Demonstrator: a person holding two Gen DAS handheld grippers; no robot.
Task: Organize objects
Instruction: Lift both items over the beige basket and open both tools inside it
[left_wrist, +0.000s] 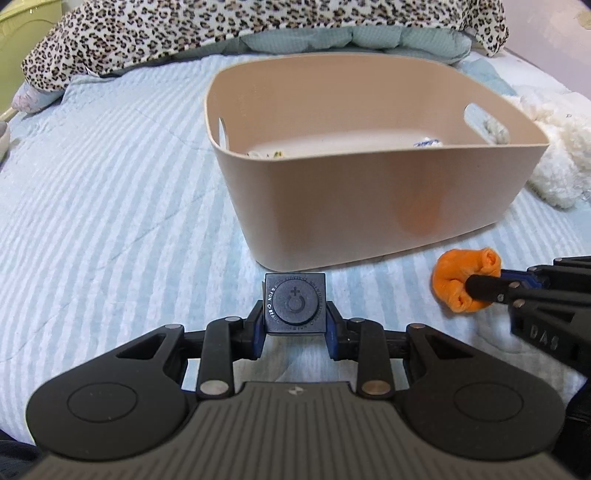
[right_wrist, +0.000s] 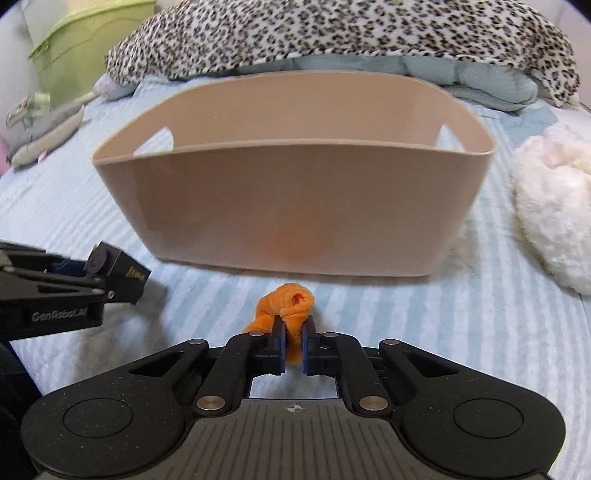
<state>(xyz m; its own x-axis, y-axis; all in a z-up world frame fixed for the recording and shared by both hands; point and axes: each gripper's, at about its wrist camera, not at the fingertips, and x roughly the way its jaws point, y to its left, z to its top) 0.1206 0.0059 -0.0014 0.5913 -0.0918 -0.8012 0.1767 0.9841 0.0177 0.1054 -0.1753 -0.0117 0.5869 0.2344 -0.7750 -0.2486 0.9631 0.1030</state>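
Observation:
A beige plastic bin with handle cutouts stands on the striped bed, also seen in the right wrist view. A few small items lie on its floor. My left gripper is shut on a small dark square box with a round lid, just in front of the bin's near left corner; the same box shows in the right wrist view. My right gripper is shut on a crumpled orange cloth, close before the bin's near wall; the cloth shows at right in the left wrist view.
A leopard-print blanket over pale green bedding lies behind the bin. A fluffy white plush rests to the bin's right. A green storage box and a grey soft item sit at the far left.

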